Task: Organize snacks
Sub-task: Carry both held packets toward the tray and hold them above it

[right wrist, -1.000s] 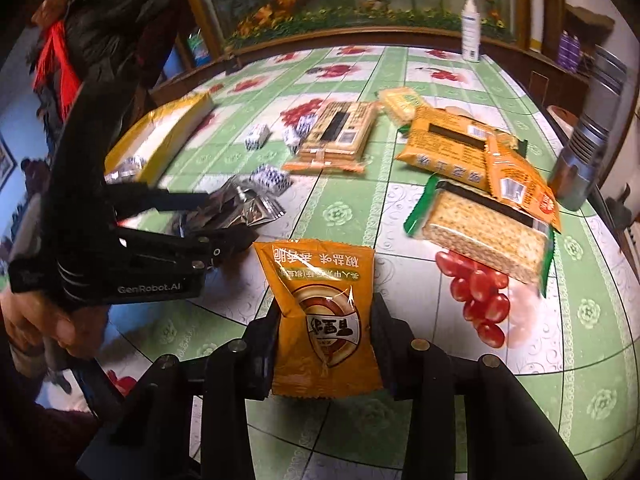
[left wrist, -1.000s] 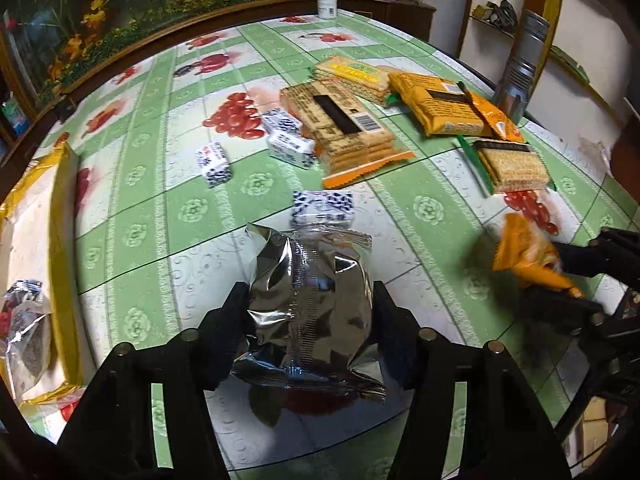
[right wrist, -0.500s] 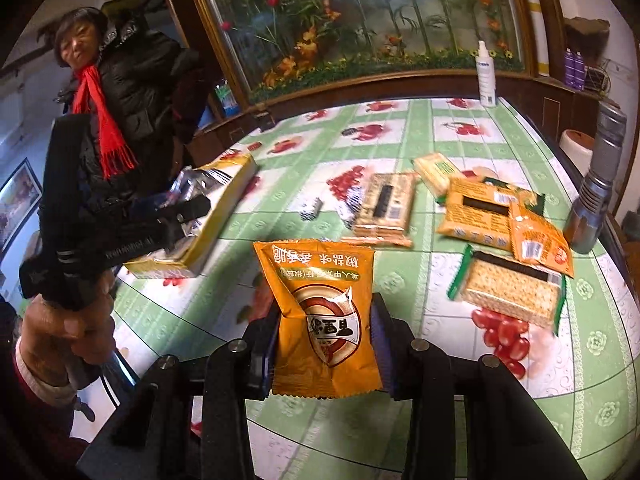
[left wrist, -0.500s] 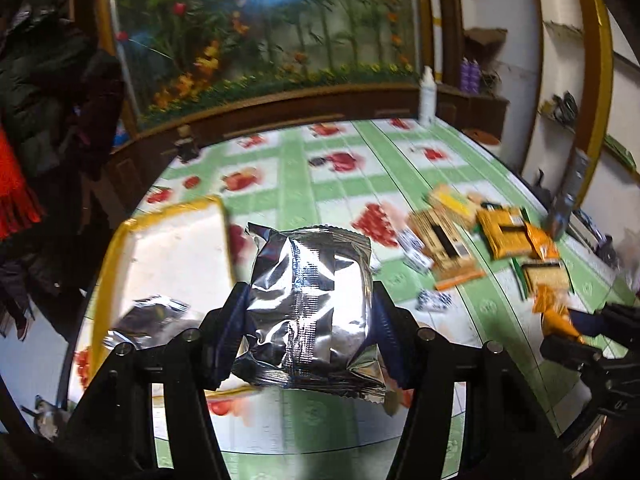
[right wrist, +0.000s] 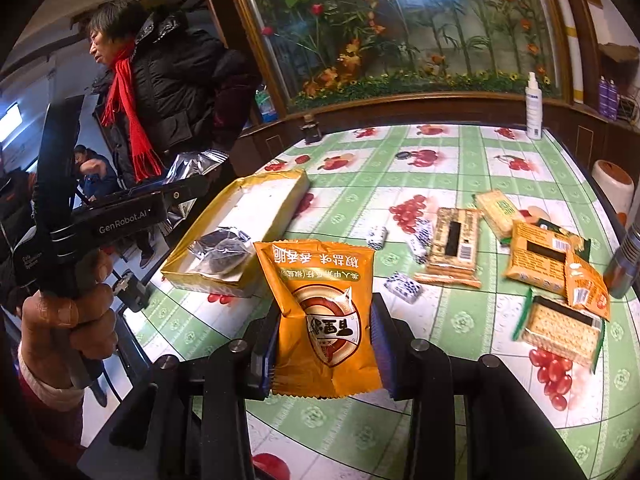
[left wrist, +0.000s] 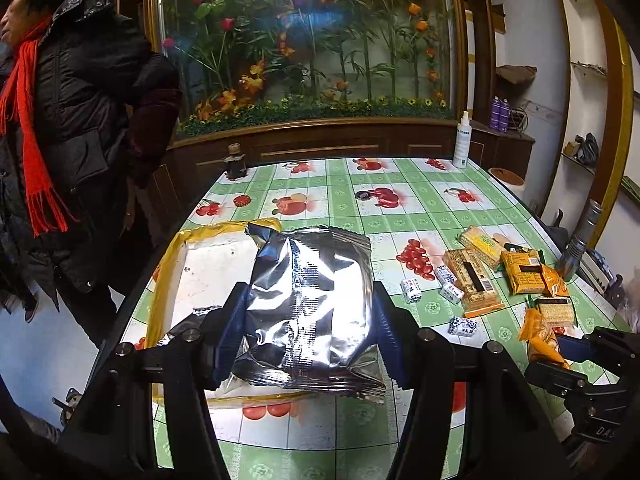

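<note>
Left gripper point(left wrist: 304, 320) pinching a silver foil packet point(left wrist: 308, 304) by its sides, hanging just over the near end of the yellow tray point(left wrist: 168, 264). Right gripper point(right wrist: 324, 340) clamped on an orange snack packet point(right wrist: 320, 320), held up off the green fruit-print tablecloth point(right wrist: 460, 312), tray off to the far left of it.

Progress-wise: looks early. Only one dark foil packet point(right wrist: 220, 250) lying in the tray. Two more in the air, probably headed there. Plenty left out on the right side: cracker packs point(right wrist: 452, 244), orange packets point(right wrist: 544, 258), a few little blue-and-white candies point(right wrist: 402, 286) scattered between.

Pose: both grippers tilted down toward the table, side by side, left one nearer the tray. Bare hand point(right wrist: 68, 320) wrapped round the left gripper's handle, white cuff below it.
</note>
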The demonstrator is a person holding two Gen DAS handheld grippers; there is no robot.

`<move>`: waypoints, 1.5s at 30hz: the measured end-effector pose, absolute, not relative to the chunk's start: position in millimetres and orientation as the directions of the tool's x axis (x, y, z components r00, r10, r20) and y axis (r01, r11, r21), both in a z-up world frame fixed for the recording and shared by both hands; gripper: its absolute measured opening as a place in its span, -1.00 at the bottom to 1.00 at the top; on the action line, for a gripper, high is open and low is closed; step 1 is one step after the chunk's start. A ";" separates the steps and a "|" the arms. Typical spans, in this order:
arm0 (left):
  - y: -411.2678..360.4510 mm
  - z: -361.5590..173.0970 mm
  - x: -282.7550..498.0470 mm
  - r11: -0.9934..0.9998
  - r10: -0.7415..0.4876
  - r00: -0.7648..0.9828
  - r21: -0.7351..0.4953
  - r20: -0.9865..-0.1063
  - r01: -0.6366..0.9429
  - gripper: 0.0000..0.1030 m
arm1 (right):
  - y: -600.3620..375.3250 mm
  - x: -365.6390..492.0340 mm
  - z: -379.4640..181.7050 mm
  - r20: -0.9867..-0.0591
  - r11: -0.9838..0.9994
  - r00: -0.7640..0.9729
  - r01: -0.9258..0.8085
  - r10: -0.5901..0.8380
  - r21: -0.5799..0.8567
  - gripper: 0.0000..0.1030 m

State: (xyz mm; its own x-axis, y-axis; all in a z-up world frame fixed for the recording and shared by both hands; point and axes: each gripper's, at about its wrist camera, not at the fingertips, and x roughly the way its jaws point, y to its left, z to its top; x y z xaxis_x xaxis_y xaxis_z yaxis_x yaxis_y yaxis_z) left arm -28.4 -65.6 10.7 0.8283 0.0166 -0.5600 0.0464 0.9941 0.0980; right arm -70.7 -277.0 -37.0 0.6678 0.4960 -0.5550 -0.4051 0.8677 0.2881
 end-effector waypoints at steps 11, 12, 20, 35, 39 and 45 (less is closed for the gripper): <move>-57.0 13.7 -32.4 0.996 0.028 0.835 0.087 -0.550 0.024 0.12 | -266.7 -70.7 -32.5 -0.552 0.863 0.666 -0.421 0.502 0.278 -0.22; -56.9 13.8 -31.9 0.996 0.026 0.834 0.086 -0.551 0.026 0.12 | -266.2 -70.4 -32.3 -0.552 0.863 0.666 -0.422 0.502 0.277 -0.22; -61.9 12.4 -33.4 0.995 0.002 0.830 0.083 -0.558 0.054 0.12 | -267.0 -73.6 -29.6 -0.550 0.867 0.672 -0.421 0.495 0.267 -0.22; -116.5 1.3 -29.0 0.973 -0.135 0.788 0.070 -0.601 0.220 0.12 | -301.1 -86.0 -26.4 -0.559 0.907 0.714 -0.333 0.421 0.257 -0.22; -119.2 2.8 -27.6 0.972 -0.135 0.788 0.072 -0.601 0.221 0.12 | -310.2 -86.9 -27.8 -0.559 0.913 0.722 -0.313 0.409 0.263 -0.22; -118.6 2.4 -25.0 0.974 -0.128 0.789 0.076 -0.600 0.216 0.12 | -313.6 -86.7 -29.9 -0.559 0.912 0.721 -0.312 0.410 0.266 -0.22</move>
State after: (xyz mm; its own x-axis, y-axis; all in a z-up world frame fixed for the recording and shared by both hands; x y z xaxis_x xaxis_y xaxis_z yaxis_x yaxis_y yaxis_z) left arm -25.0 -118.6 2.4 0.7893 -0.1282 -0.6005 0.2157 0.9735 0.0757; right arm -86.7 -313.6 -29.9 0.7205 0.4098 -0.5594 -0.3119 0.9120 0.2664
